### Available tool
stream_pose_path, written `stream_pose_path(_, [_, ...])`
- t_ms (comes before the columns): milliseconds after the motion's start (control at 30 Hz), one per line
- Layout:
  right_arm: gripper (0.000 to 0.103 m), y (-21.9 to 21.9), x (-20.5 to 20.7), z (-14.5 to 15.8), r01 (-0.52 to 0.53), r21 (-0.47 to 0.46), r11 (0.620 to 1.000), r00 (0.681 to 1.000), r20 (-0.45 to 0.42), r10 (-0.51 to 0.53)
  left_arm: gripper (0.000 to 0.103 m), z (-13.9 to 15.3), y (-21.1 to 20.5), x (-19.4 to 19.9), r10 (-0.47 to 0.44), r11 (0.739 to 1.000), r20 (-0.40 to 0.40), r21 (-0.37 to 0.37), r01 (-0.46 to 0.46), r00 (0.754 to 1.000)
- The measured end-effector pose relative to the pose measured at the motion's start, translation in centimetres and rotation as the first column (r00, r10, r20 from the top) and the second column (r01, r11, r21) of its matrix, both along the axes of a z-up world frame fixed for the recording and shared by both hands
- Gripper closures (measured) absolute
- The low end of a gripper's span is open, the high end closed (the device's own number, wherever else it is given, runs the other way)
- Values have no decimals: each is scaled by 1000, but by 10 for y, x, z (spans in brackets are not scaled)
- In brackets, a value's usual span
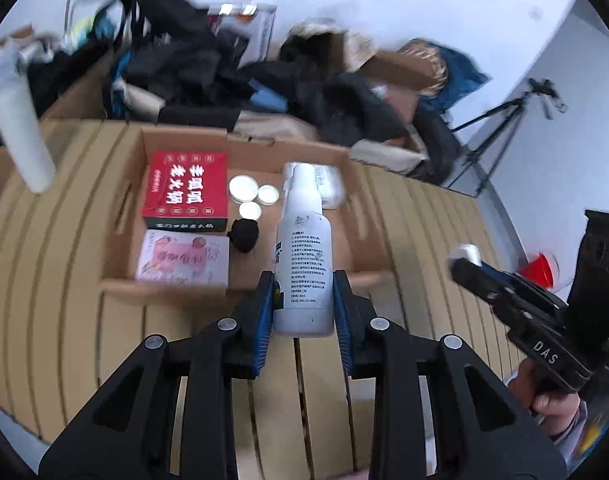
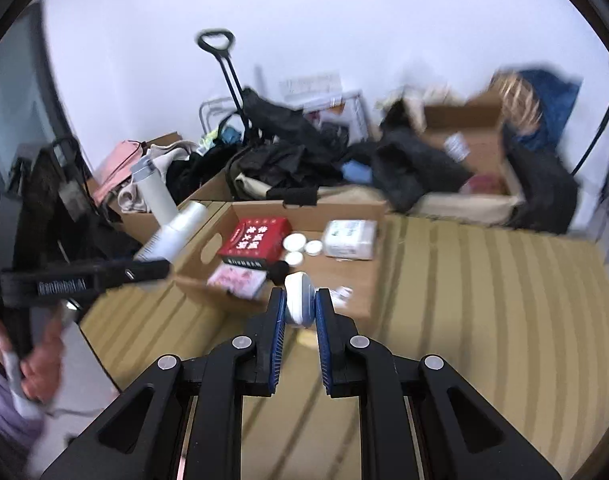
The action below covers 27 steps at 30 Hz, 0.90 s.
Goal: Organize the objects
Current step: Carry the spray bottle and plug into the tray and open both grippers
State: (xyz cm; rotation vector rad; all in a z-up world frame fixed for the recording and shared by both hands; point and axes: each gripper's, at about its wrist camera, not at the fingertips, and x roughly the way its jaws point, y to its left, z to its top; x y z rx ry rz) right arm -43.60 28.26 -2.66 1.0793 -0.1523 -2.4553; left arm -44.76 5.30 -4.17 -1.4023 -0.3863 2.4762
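- Writing first: "DAS" in pale letters marks the black body of the right gripper [image 1: 464, 258] at the right edge of the left wrist view; the left gripper [image 2: 160, 268], at the left of the right wrist view, carries a blurred line of white lettering that cannot be read with certainty.
- Left gripper [image 1: 303, 300], bottom centre of its own view, pinches a white plastic spray bottle [image 1: 303, 256] between its blue pads; the bottle's label is dense small print, too fine to read.
- Right gripper [image 2: 300, 304], bottom centre of its own view, pinches a small white rounded object [image 2: 300, 298]; what it is cannot be made out.
- Both loads hang over the near edge of an open brown cardboard box [image 1: 364, 216] on a slatted tan table [image 1: 64, 280].
- Inside the box: a red carton with large white Chinese characters [image 1: 186, 190], a pink printed packet [image 1: 183, 258], three round white lids [image 1: 244, 188], a black fuzzy lump [image 1: 244, 234] and a white wrapped pack [image 2: 349, 239], half hidden behind the bottle in the left wrist view.
- Motion blur softens the dark clothing and boxes piled behind the table.
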Motion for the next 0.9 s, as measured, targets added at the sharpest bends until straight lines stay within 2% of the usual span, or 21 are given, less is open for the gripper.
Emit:
stream_pose_path(100, [87,-25,-71,-38,-16,-19,1000,992,126,18,79,-43,3,-45,24,999,102,32,-28,994])
stream_pose_path(200, [87,-39,-118,-75,14,0,1000,979,202,-14,79,-79,7,-70,37,996,163,75,-50,986])
stream_pose_path(300, [87,-42,-142,-101,36,-12,999,966,256,-32,78,-100,17,-79,13,998,186,62,-25,982])
stream_pose_path(367, [86,-43,-154,-113,45,-44,998,957,287,-31,74,-104,19,-77,-4,998,172,55,-5,985])
stream_pose_path(400, [86,-46,-161,-119,44,-56,997,952,306,-25,69,-102,17,-74,-10,998,150,60,1,989])
stream_pose_path(433, [80,-50,-165,-121,47,-35,998,949,313,-33,66,-99,13,-71,-4,998,134,66,-5,991])
stream_pose_path(467, [70,-53,-168,-123,53,4,999,949,312,-51,58,-94,8,-68,5,997,116,72,-13,993])
stream_pose_path(500, [66,-55,-169,-121,56,26,998,950,306,-62,54,-86,0,-64,15,997,99,79,-23,995])
stream_pose_path(567, [59,-54,-167,-113,53,-12,999,955,292,-47,52,-72,-12,-57,19,996,71,86,-25,997])
stream_pose_path(600, [54,-53,-162,-106,52,-29,998,958,284,-42,48,-62,-19,-52,22,997,55,76,-26,998])
stream_pose_path(633, [42,-51,-159,-100,54,-30,998,960,277,-43,45,-50,-27,-49,33,998,38,46,-35,999])
stream_pose_path(667, [39,-51,-155,-93,54,-25,998,963,266,-45,42,-40,-32,-43,43,999,21,19,-43,999])
stream_pose_path(733, [39,-46,-141,-74,52,-1,999,969,242,-50,40,-18,-43,-27,58,997,-22,-53,-59,998])
stream_pose_path(800, [39,-37,-122,-51,50,18,999,976,210,-52,32,-1,-50,-9,48,991,-52,-123,-55,997])
stream_pose_path(900, [39,-22,-94,-16,49,61,997,983,172,-59,31,27,-61,23,27,980,-96,-194,-46,995])
